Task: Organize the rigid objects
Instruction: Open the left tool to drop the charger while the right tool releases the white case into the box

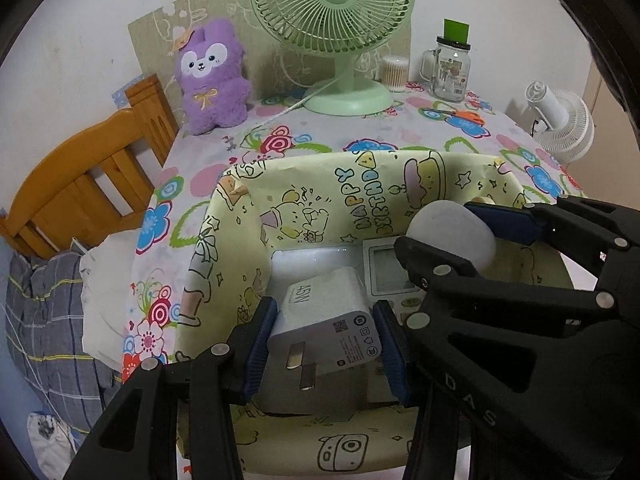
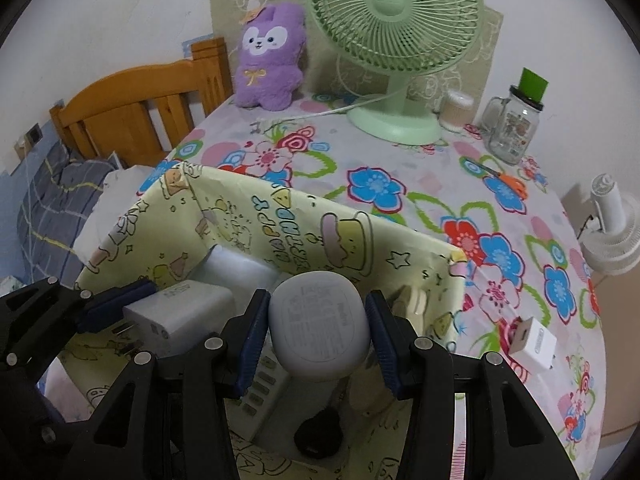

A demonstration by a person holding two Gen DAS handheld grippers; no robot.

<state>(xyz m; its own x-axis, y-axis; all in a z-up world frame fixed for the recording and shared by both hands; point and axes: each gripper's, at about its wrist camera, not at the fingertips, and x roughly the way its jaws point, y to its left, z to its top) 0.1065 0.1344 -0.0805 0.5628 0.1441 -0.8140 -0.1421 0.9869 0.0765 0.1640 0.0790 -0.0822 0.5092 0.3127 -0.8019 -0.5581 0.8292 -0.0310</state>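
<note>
Left wrist: boxy matte charger [image 1: 324,320] (pronged), papered box [image 1: 224,240], rounded case [image 1: 456,232].

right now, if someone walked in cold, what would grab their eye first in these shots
Probably the two grippers over the yellow cartoon-print box: the left gripper clamps a white 45W charger and the right gripper clamps a rounded white case, both above the box's opening. Behind them, on the flowered tablecloth, stand a green fan and a purple plush toy to its left.

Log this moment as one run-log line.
left hand-held gripper: holds charger | right hand-held gripper: holds case | both over box
</note>
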